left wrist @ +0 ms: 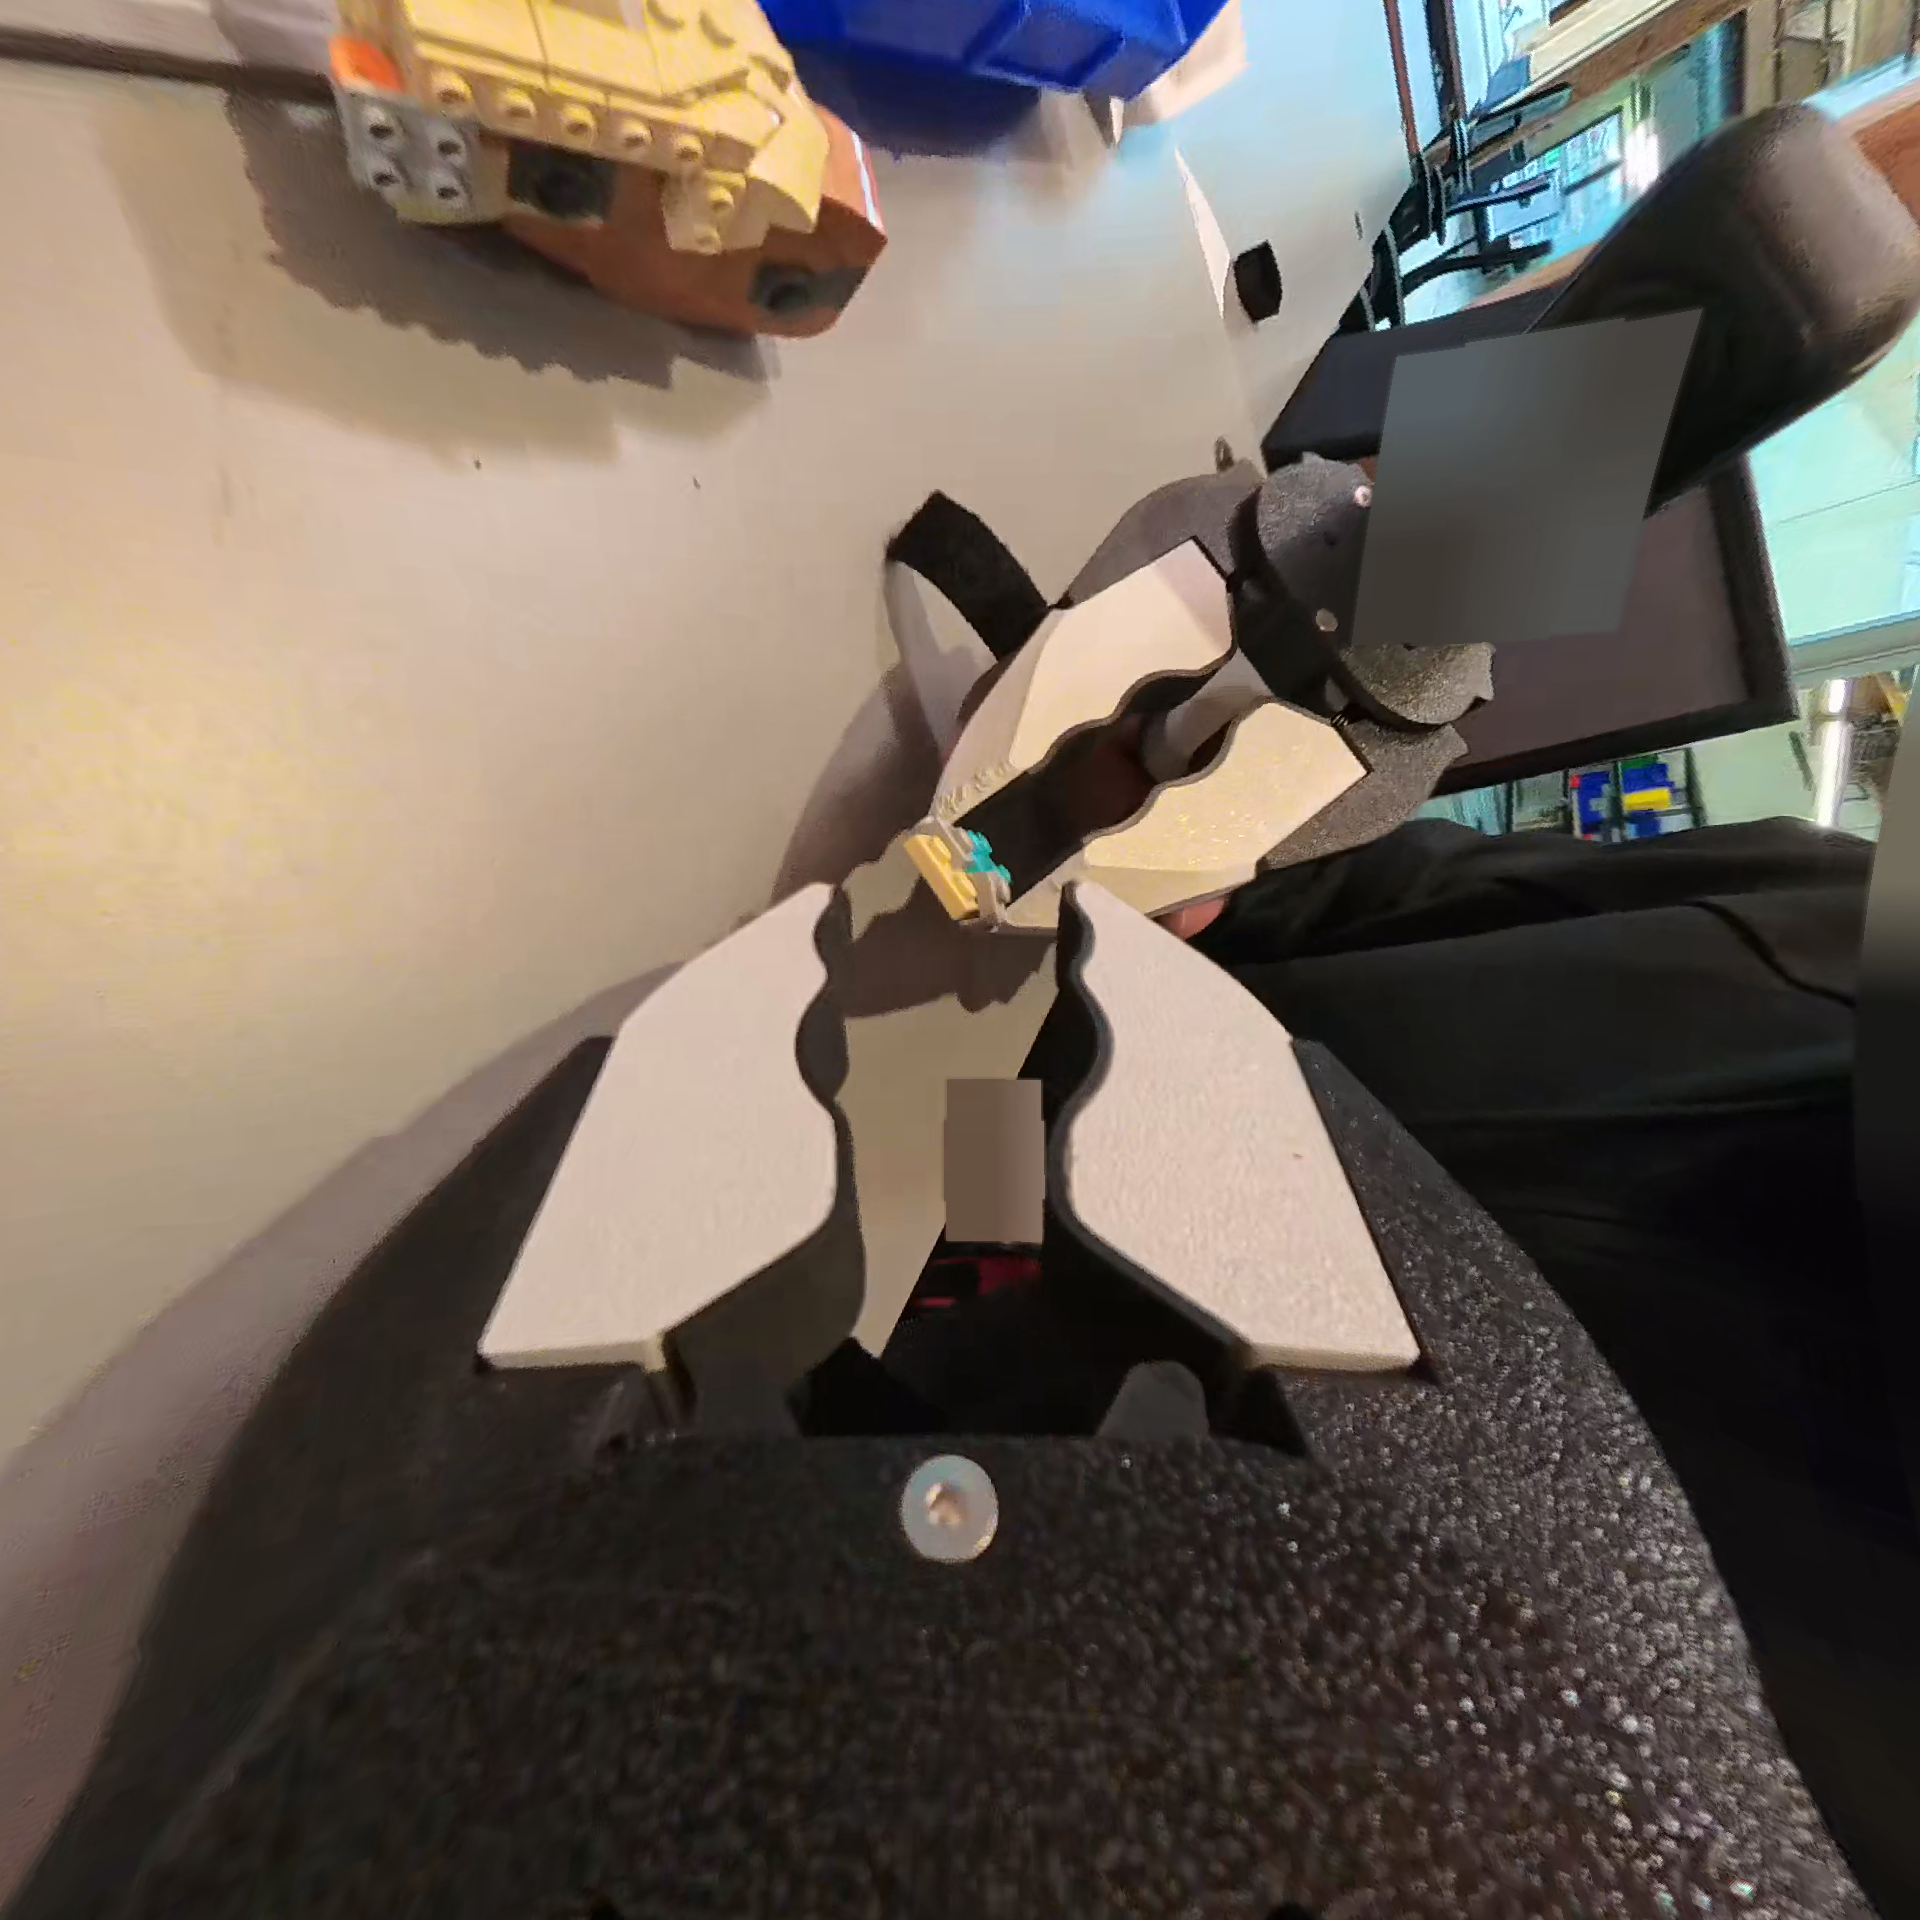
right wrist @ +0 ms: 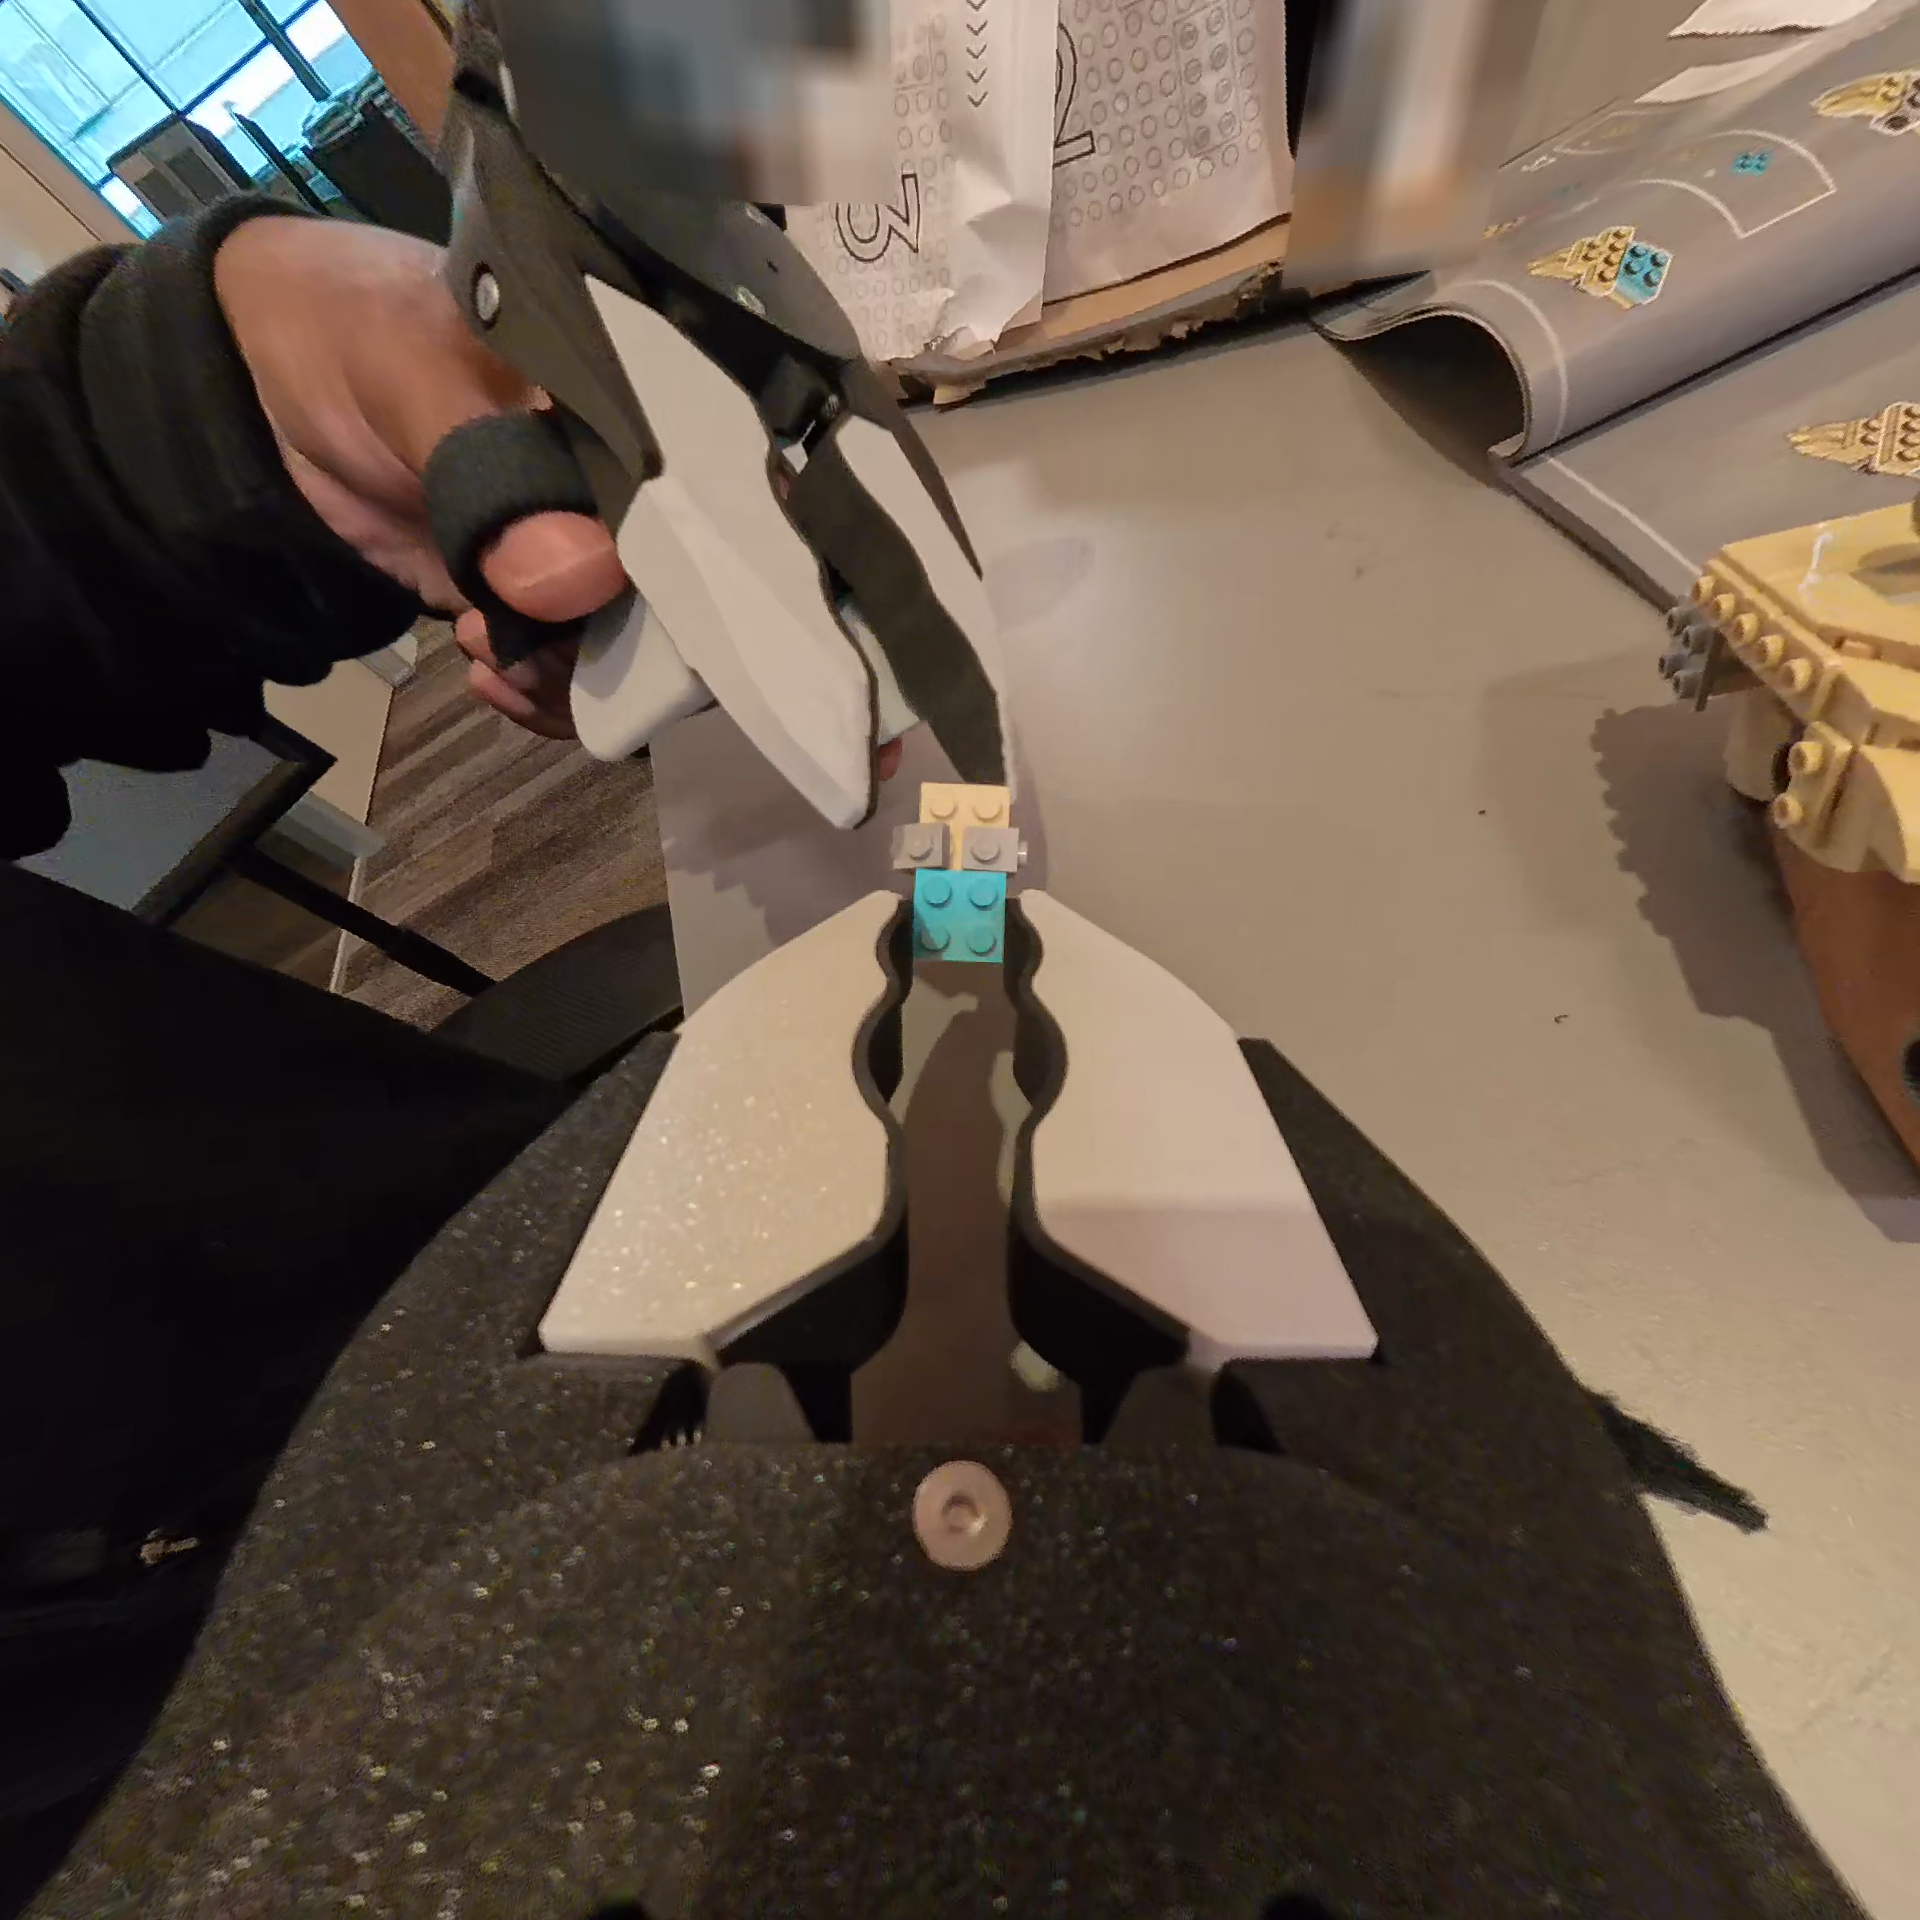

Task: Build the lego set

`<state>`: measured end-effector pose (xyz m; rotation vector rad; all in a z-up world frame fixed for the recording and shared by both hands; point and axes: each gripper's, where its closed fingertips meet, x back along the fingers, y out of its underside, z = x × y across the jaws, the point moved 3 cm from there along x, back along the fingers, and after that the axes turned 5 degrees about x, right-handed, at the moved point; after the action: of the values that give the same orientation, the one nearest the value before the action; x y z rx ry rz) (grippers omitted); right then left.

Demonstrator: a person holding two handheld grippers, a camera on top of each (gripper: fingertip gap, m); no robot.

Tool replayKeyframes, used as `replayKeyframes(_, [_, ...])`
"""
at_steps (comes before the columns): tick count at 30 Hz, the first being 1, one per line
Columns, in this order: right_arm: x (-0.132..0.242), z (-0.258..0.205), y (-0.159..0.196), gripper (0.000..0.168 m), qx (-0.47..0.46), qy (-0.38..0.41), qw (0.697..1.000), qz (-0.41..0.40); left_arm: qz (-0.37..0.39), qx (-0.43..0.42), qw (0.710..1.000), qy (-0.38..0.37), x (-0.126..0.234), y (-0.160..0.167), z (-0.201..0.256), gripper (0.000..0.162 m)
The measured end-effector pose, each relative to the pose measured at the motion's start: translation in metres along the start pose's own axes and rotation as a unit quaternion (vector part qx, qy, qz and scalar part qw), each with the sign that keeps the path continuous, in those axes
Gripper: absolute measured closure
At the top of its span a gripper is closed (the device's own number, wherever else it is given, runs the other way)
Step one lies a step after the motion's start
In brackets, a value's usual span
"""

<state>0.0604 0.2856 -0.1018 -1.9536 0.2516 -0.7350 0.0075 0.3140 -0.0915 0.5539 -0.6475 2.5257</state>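
Item: small brick sub-assy point(right wrist: 961, 878), teal plate, two grey bits, tan plate on far end. Held clear above table point(right wrist: 1299, 727), clamped by teal end in right gripper point(right wrist: 961, 925), jaws closed on it. Left gripper point(left wrist: 951, 909) w/ jaws apart, empty, tips just beside tan end. Handling (est.): v. light, rigid, smooth plastic; joints may pop if twisted. Grip flat sides, not studs. Farther: tan/brown main model point(right wrist: 1829, 748), instr. booklet point(right wrist: 1662, 260).

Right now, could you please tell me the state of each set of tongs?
Left tongs: open, holding nothing, tips near the right one's load.
Right tongs: shut on the small brick assembly of teal, grey and tan pieces.
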Motion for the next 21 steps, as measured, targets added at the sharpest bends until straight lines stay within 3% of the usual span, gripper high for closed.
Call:
replayKeyframes(11, [-0.0019, -0.0012, 0.001, 0.152, 0.014, 0.007, 1.0, -0.009, -0.028, 0.015, 0.999, -0.005, -0.0023, 0.0034, -0.0058, 0.126])
replayKeyframes(18, [-0.0042, -0.0033, 0.0026, 0.152, 0.038, 0.024, 0.999, -0.02, -0.02, 0.017, 1.0, 0.012, -0.0034, 0.0027, -0.0042, 0.148])
replayKeyframes(21, [-0.0054, -0.0044, 0.0037, 0.152, 0.051, 0.034, 0.998, -0.026, -0.012, 0.016, 1.0, 0.013, -0.0033, 0.0037, -0.0047, 0.15])
